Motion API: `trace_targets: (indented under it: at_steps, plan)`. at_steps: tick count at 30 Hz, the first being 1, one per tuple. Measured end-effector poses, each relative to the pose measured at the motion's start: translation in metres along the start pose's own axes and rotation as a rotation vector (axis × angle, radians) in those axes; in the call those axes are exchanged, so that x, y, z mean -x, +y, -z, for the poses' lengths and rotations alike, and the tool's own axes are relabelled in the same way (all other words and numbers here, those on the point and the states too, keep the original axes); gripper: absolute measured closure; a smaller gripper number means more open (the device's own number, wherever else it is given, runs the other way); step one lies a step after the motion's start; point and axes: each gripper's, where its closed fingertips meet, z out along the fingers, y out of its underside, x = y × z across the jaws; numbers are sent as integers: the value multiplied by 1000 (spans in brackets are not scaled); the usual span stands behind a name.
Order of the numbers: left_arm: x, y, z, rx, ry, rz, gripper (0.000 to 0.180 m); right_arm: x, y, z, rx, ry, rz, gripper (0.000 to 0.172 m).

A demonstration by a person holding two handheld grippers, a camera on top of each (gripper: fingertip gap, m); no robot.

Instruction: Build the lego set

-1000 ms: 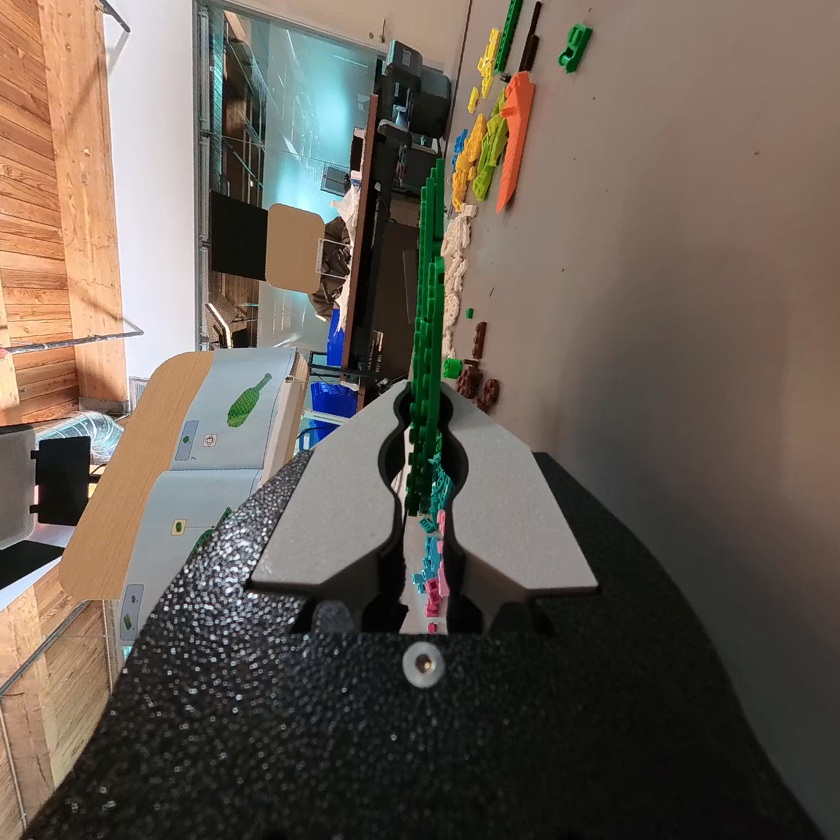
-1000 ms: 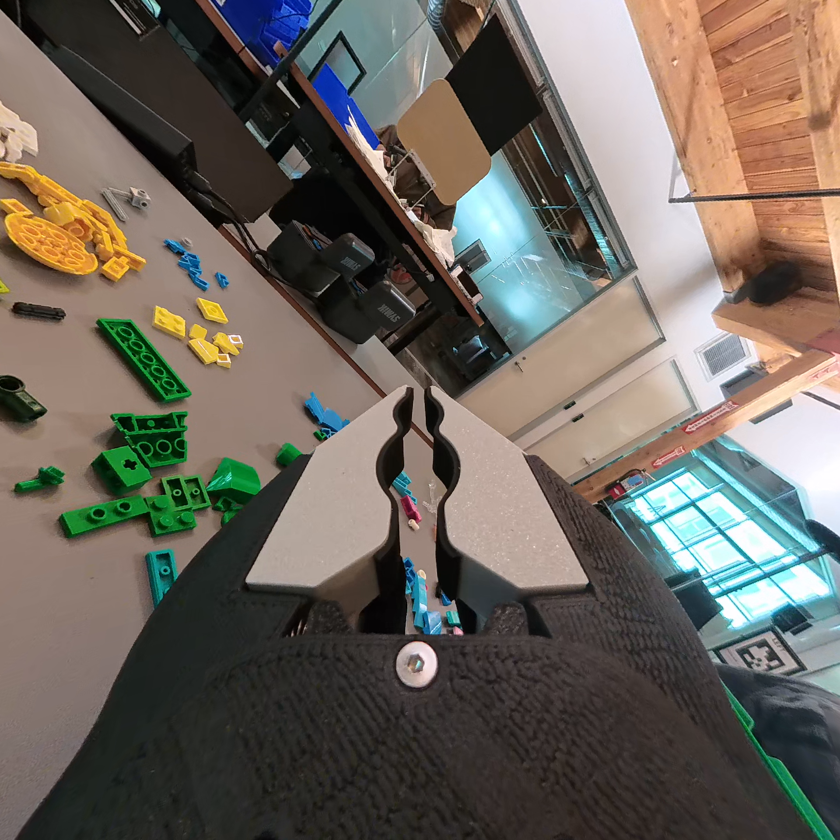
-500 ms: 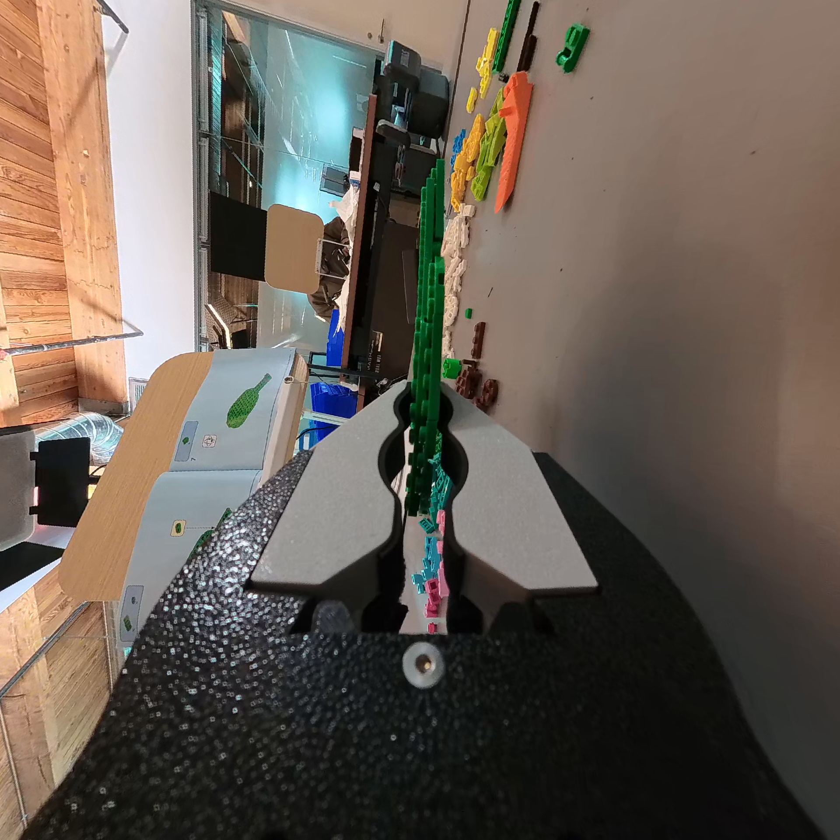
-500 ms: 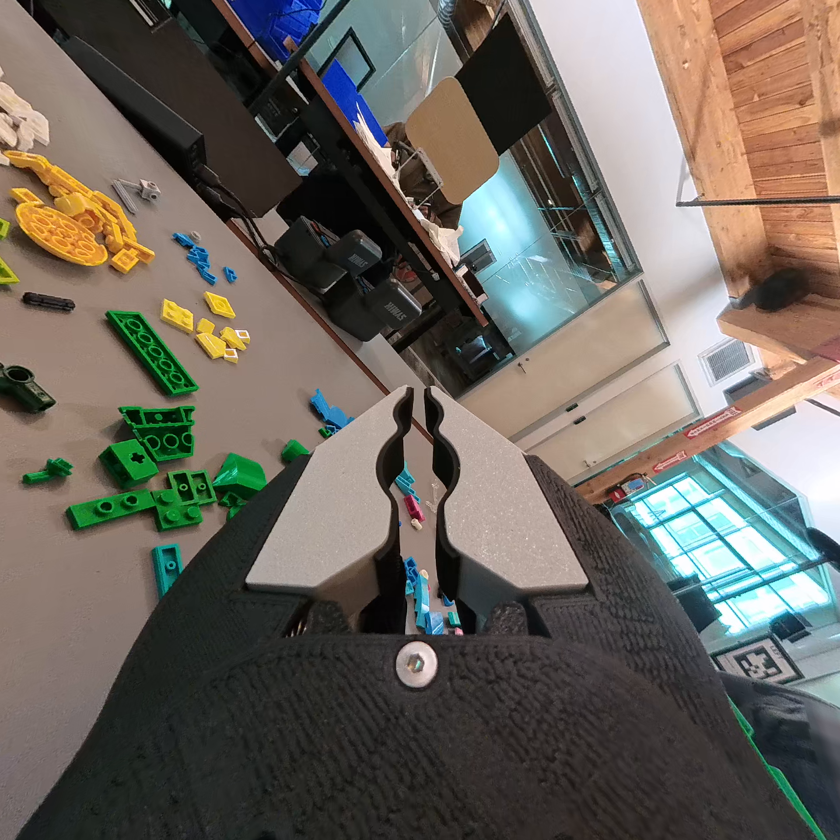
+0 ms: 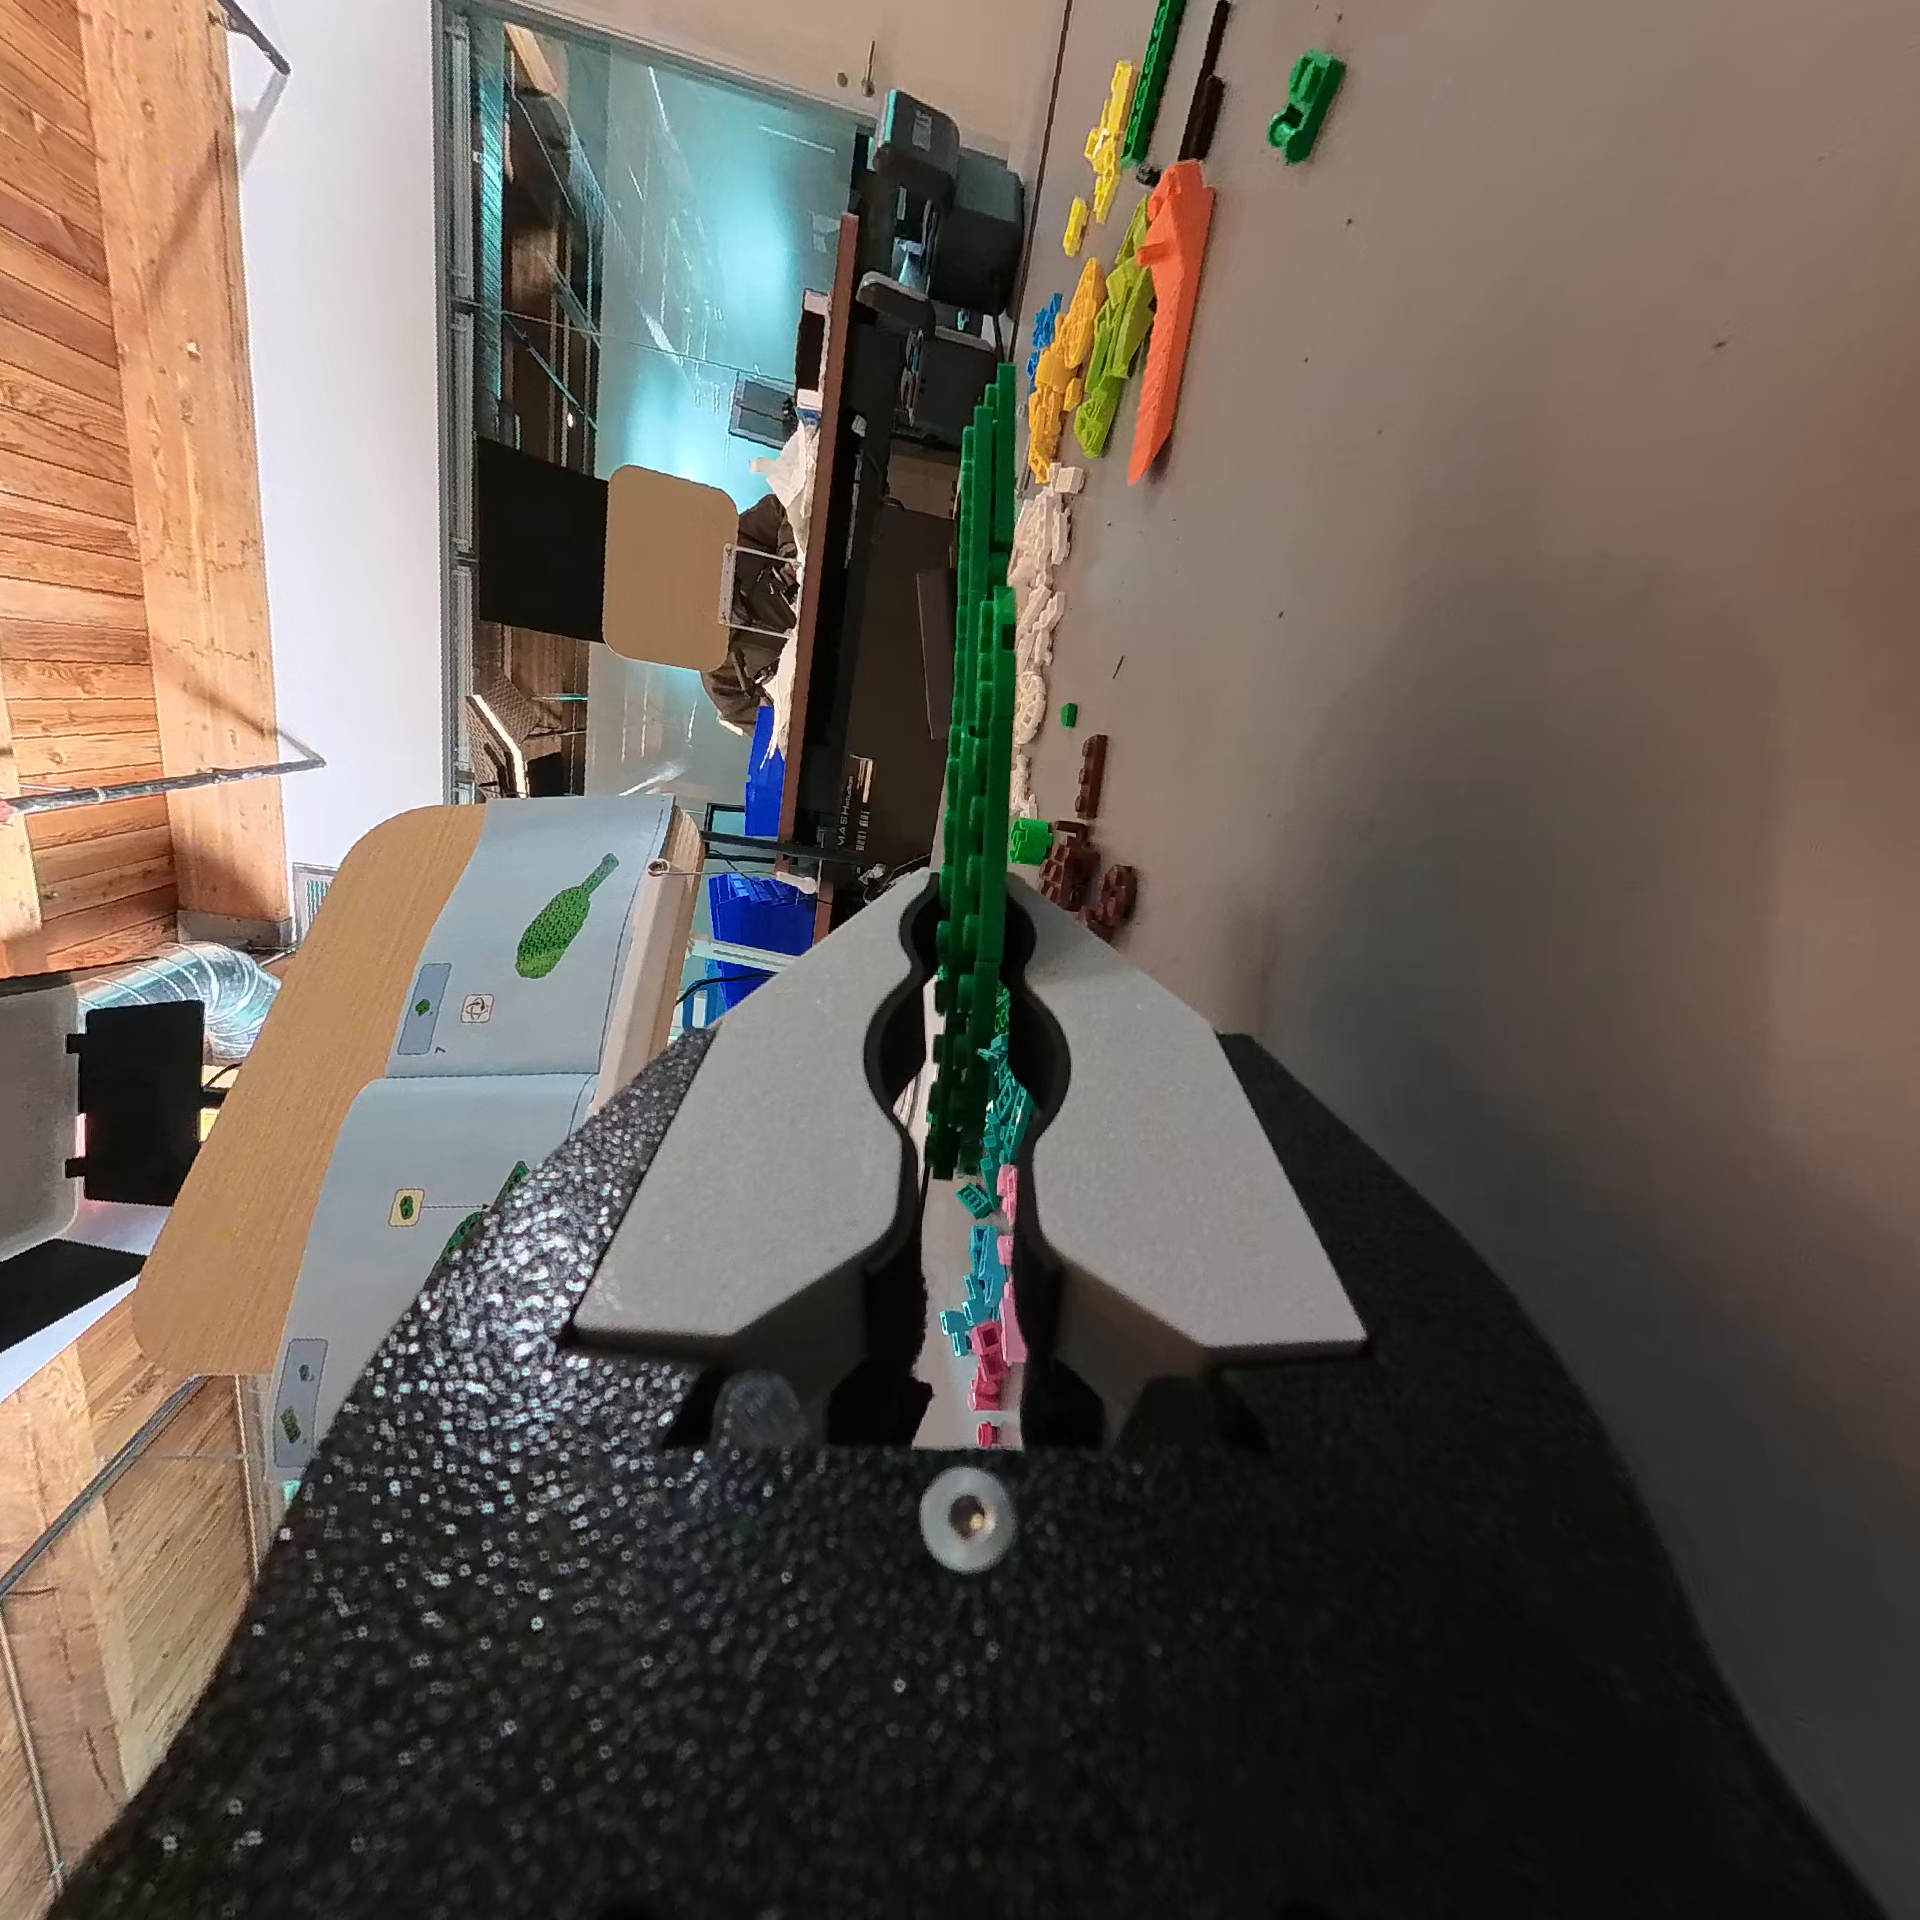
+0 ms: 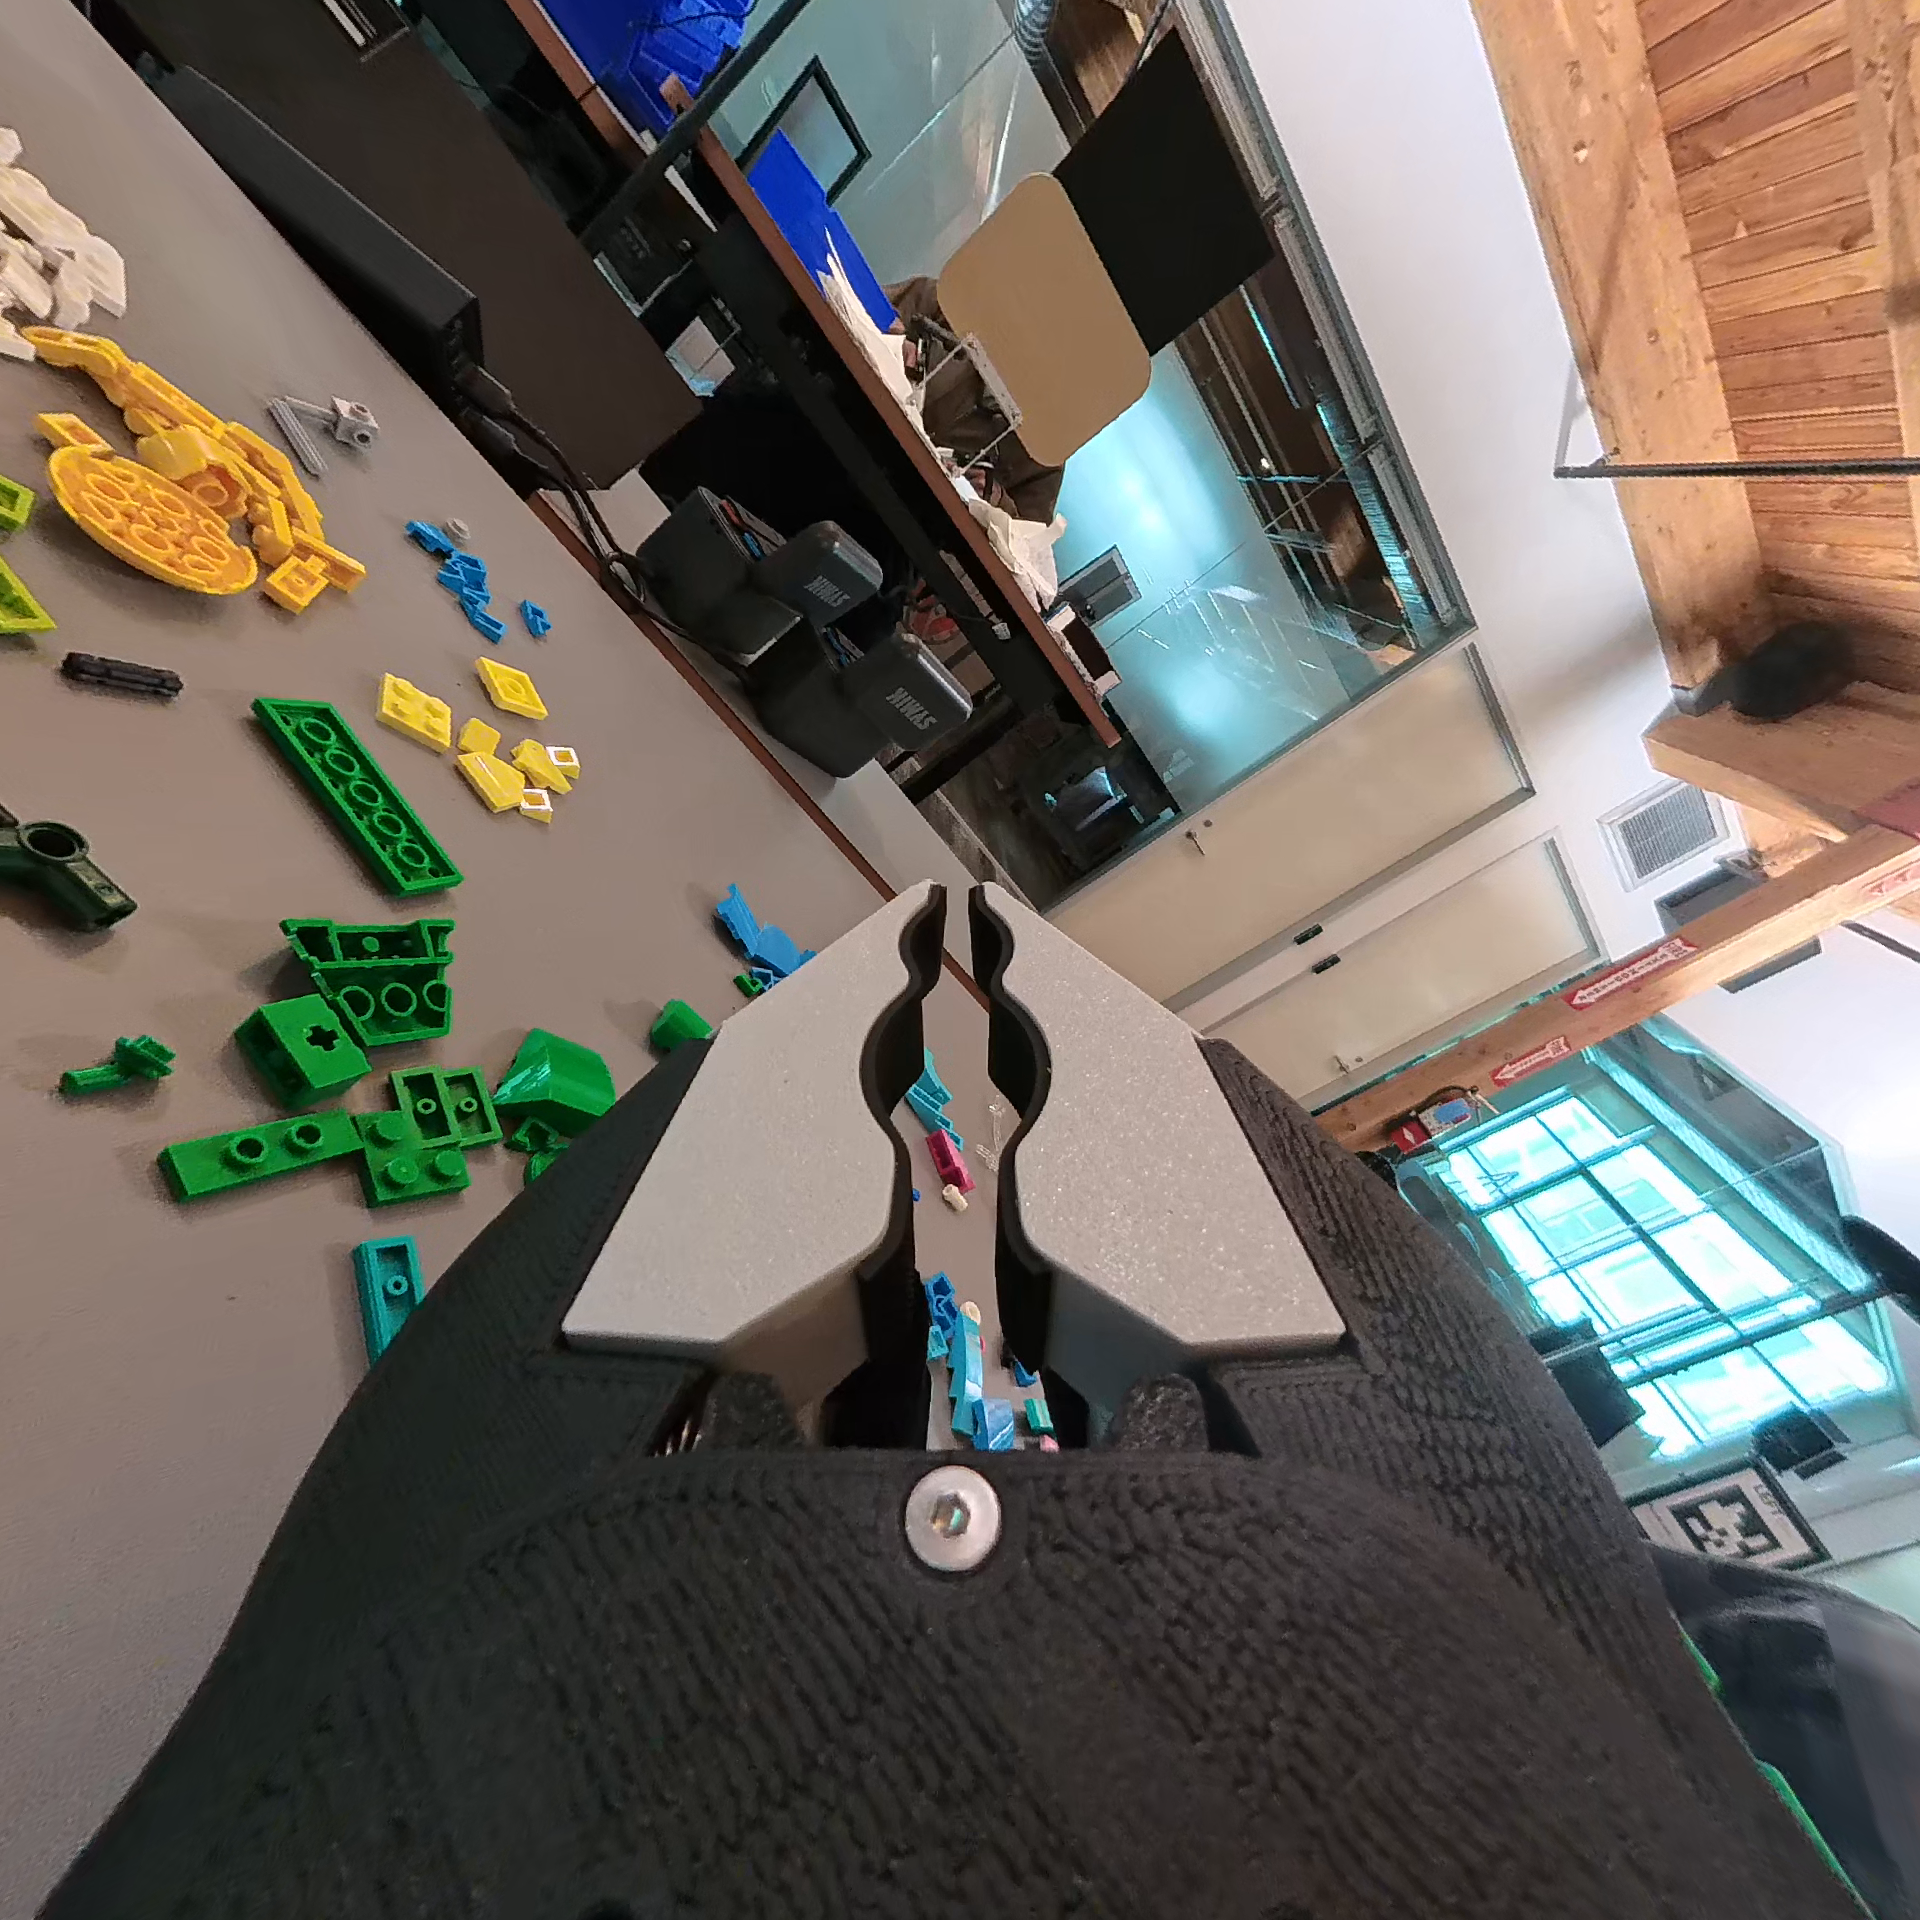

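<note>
Left hand-held gripper [image 5: 977, 914]: I see it clamped on the edge of a long green brick assembly [image 5: 982, 623]. Both fingers press its sides, and the piece runs forward out of the jaws, edge-on to the camera. I judge the edge grip keeps its flat faces free.

Right hand-held gripper [image 6: 957, 902]: fingers drawn together, only a thin slit between the tips, nothing between them. It hangs above the desk [image 6: 156, 1403], near its far edge.

Green brick assembly: off the desk, carried only by the left hand-held gripper.

Loose bricks, right view: green pieces [image 6: 353, 800] lie nearest, left of the fingers. Yellow pieces [image 6: 156, 509] and blue pieces [image 6: 468, 582] lie farther off. They lie in groups by colour, which I judge makes picking easier.

Loose bricks, left view: an orange plate [image 5: 1174, 312], white pieces [image 5: 1039, 582] and brown pieces [image 5: 1091, 862] lie on the desk beyond the assembly.

Instruction booklet [image 5: 520, 935]: propped open left of the left hand-held gripper, showing a green build.
</note>
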Motion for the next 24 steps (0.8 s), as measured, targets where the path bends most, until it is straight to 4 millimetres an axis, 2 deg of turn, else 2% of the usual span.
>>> trace_targets:
  at_steps: [24]
  plan:
    - [-1,0,0,0,3,-1,174,1,0,-1,-3,1,4,169]
